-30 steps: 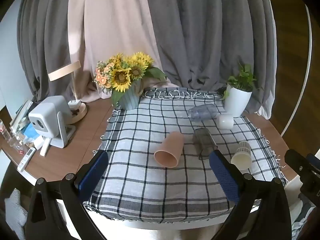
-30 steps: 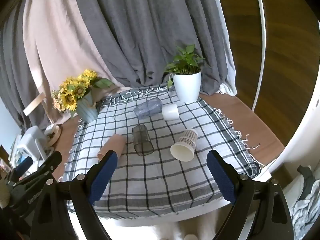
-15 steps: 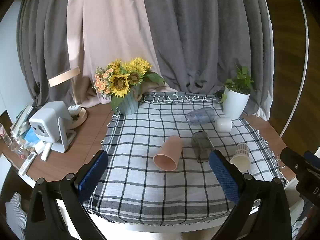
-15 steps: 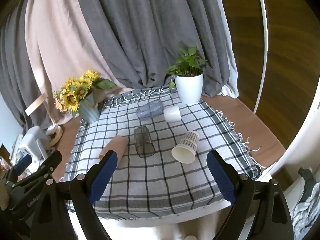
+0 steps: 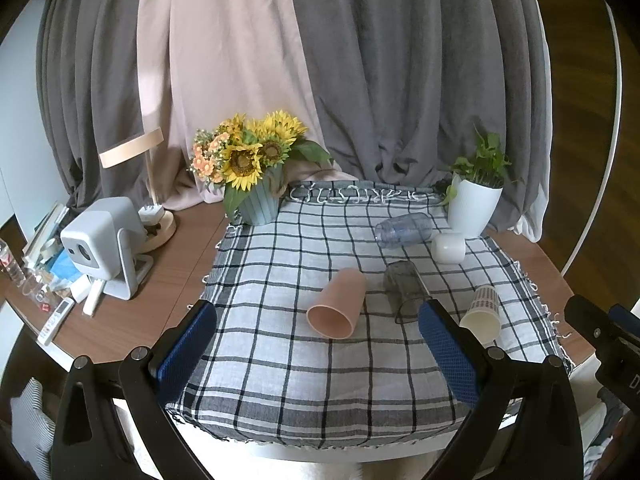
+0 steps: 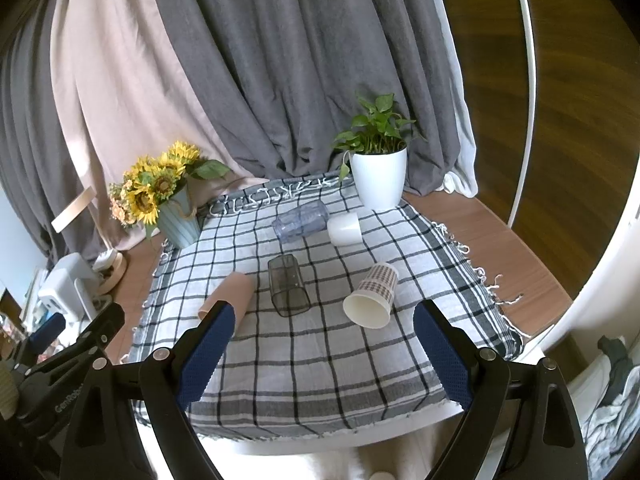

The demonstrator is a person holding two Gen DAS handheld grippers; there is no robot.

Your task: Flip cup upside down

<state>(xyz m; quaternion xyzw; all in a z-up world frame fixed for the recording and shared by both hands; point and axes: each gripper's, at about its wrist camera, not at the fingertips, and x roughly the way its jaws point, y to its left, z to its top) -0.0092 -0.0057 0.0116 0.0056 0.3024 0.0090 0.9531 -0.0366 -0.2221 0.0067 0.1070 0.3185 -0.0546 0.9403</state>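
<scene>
**Five cups on their sides, both grippers spread and empty**

The left gripper (image 5: 318, 344) hangs above the near edge of the checked cloth (image 5: 304, 376) with its blue-padded fingers (image 5: 186, 346) spread wide and nothing between them. The right gripper (image 6: 322, 350) is posed the same way, its fingers (image 6: 440, 354) far apart and holding nothing.

Five cups lie tipped over on the cloth. The pink cup (image 5: 338, 306) lies near the middle, mouth toward the camera. Just beside it to the right lies the dark see-through cup (image 5: 404, 290). The patterned paper cup (image 6: 372, 296) lies farther right, mouth also toward the camera. Toward the back, the clear bluish cup (image 6: 300, 222) and the small white cup (image 6: 345, 230) lie close together, just in front of the white plant pot (image 6: 378, 178).

A sunflower vase (image 5: 258, 200) stands at the cloth's back left corner. A white projector (image 5: 106, 246) sits on the wooden surface (image 5: 180, 256) to the left.
</scene>
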